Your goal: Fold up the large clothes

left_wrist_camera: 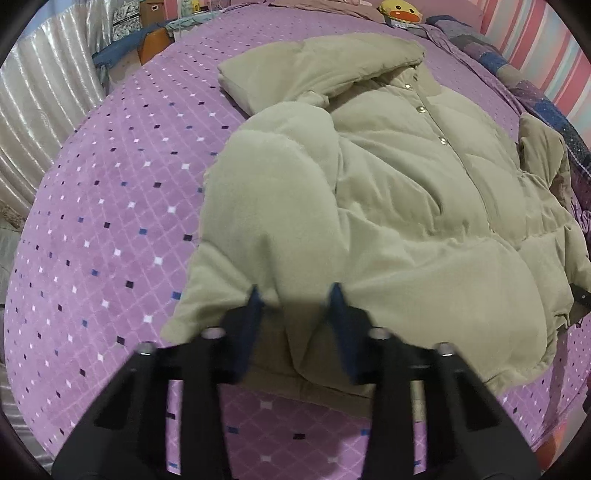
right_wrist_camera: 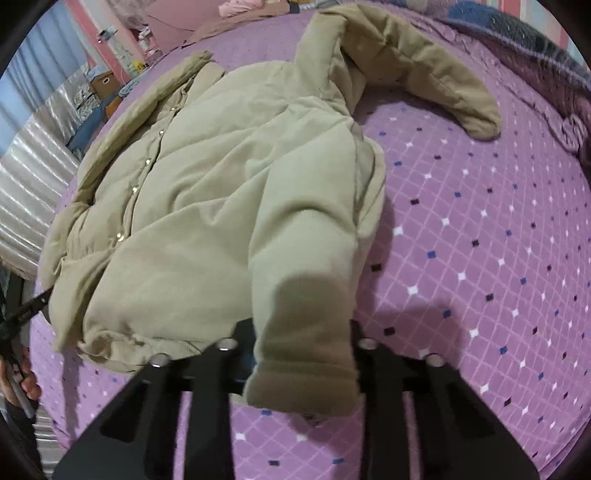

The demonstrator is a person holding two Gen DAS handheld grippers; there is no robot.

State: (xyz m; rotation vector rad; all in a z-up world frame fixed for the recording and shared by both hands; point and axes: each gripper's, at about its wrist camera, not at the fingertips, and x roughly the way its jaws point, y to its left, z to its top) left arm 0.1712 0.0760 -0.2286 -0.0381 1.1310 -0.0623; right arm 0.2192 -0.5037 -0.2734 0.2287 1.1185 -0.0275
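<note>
With the right hand-held gripper (right_wrist_camera: 303,343) clamped around the sleeve cuff (right_wrist_camera: 306,369) and the left hand-held gripper (left_wrist_camera: 295,291) open over the puffy jacket (left_wrist_camera: 388,192), the sleeve is best laid flat across the chest.

Purple checked bedspread (left_wrist_camera: 110,221), duck plush (left_wrist_camera: 402,11)
</note>
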